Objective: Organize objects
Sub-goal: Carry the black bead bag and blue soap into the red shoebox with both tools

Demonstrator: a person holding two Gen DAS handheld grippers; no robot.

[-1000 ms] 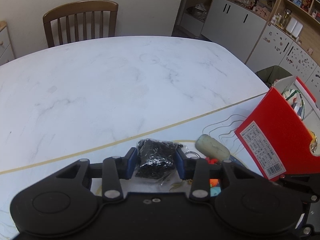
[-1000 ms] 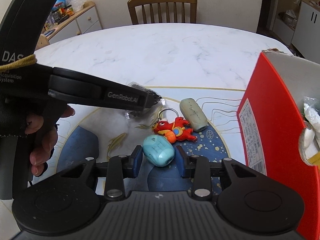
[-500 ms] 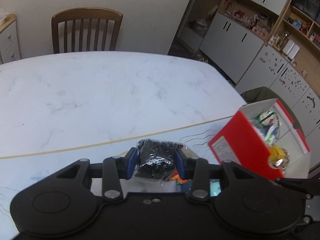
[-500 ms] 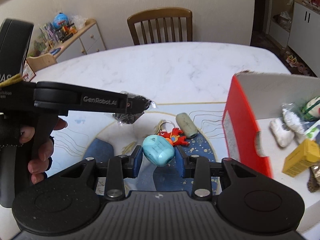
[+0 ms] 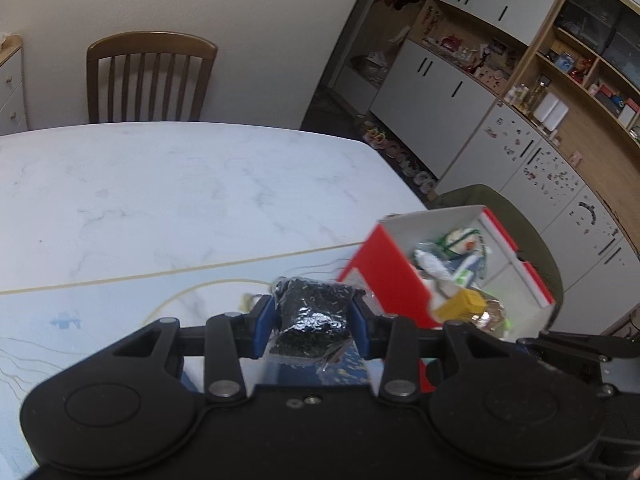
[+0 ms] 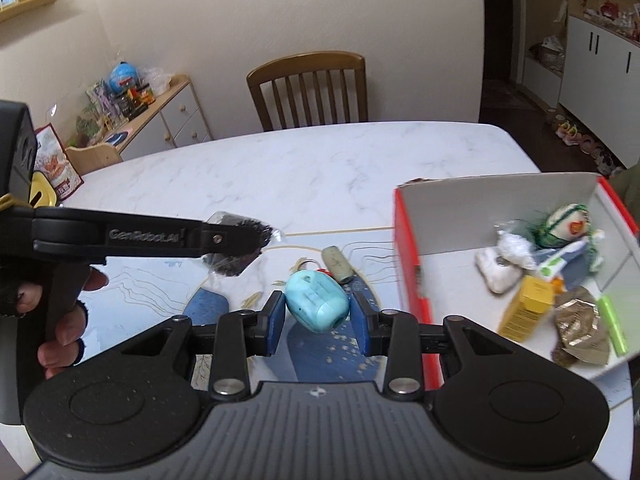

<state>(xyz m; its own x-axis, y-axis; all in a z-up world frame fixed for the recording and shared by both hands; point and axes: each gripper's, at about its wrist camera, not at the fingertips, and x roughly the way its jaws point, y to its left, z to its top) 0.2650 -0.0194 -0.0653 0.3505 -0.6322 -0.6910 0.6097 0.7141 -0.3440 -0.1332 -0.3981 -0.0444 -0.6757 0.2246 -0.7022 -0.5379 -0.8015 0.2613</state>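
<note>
Now the left gripper (image 5: 313,318) is clamped on a black packet (image 5: 310,316) at lower centre, right gripper (image 6: 318,316) squeezing a blue egg (image 6: 318,307) mid-frame, red box (image 6: 412,272) sitting at right on the table (image 6: 300,168).
</note>
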